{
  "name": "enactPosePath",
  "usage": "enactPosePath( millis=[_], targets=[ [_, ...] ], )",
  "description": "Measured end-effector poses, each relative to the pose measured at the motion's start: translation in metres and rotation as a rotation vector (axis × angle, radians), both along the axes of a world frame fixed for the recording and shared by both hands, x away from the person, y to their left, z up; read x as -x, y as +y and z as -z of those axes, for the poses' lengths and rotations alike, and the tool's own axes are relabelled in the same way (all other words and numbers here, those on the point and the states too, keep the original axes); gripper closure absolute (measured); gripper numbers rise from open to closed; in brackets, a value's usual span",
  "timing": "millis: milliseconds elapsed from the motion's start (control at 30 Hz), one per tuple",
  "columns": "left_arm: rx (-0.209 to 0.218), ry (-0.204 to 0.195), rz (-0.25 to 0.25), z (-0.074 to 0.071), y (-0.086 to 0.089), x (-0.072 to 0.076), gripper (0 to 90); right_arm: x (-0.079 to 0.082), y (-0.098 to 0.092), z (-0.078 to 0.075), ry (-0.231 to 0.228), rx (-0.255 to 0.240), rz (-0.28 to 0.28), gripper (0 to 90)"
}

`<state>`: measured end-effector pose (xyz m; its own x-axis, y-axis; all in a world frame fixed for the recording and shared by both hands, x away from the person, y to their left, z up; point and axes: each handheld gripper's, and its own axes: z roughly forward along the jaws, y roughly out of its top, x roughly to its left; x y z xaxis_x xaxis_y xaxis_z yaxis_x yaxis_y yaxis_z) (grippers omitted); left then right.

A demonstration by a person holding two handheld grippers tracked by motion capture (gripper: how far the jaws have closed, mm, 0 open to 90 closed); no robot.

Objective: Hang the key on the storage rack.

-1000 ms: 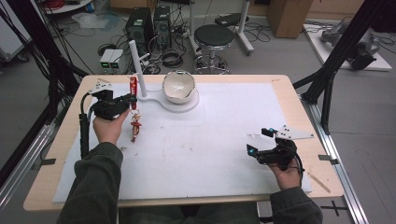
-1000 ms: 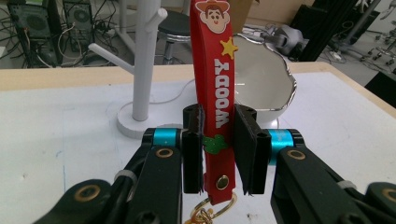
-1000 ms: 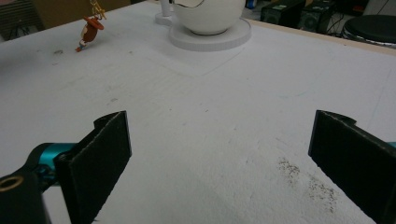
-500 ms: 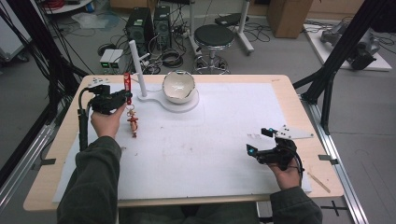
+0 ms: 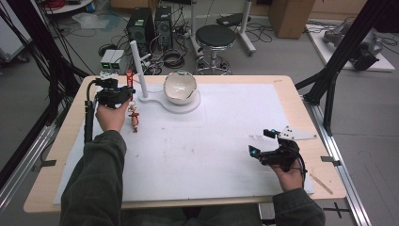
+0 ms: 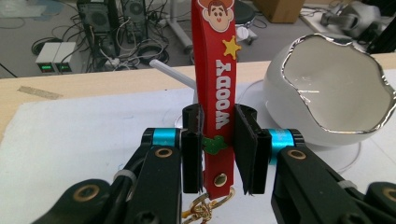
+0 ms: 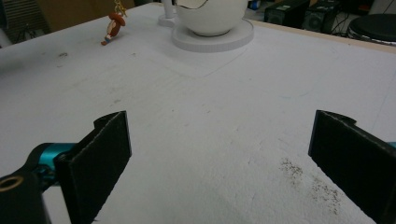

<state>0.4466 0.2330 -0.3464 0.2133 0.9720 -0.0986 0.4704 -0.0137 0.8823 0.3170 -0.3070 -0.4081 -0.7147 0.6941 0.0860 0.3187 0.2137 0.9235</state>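
Right gripper sits near the front right of the table, jaws wide apart, nothing between them; bare white sheet ahead of it. Left gripper at the far left, jaws clamped on a red strap marked WOODY, held upright. Gold chain hangs off the strap's lower end, small figure dangling below it over the sheet. Just beyond: white eggshell-shaped bowl on a round white base, looks empty inside. White post rises from the base's left end, close beside the strap. Stool and computer boxes on the floor behind.
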Motion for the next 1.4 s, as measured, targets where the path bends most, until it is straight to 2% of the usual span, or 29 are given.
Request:
enactPosePath(
  millis=[333, 433, 533, 867, 1167, 1300, 1400],
  targets=[
    [-0.041, 0.0, 0.001, 0.0, -0.007, 0.0, 73.0, 0.0, 0.0, 0.0, -0.005, -0.002, 0.0, 5.2],
    [-0.063, 0.001, -0.003, 0.0, -0.009, -0.001, 72.9, 0.0, 0.0, 0.0, -0.006, -0.003, 0.001, 5.2],
    [-0.103, 0.003, -0.009, -0.001, -0.014, -0.001, 72.6, 0.0, -0.001, 0.0, -0.005, -0.004, 0.001, 5.1],
    [-0.131, 0.006, -0.037, -0.002, -0.018, -0.001, 72.4, 0.0, -0.001, -0.001, -0.002, -0.009, 0.001, 5.2],
    [-0.113, -0.003, -0.031, -0.004, -0.02, -0.001, 72.4, 0.001, -0.001, -0.001, -0.002, -0.01, 0.001, 5.2],
    [-0.128, -0.002, -0.038, -0.004, -0.022, -0.002, 72.4, 0.0, -0.001, -0.001, -0.002, -0.01, 0.001, 5.2],
    [-0.162, -0.002, -0.054, -0.003, -0.028, -0.002, 72.4, 0.001, -0.001, -0.001, -0.001, -0.014, 0.002, 5.2]
  ],
)
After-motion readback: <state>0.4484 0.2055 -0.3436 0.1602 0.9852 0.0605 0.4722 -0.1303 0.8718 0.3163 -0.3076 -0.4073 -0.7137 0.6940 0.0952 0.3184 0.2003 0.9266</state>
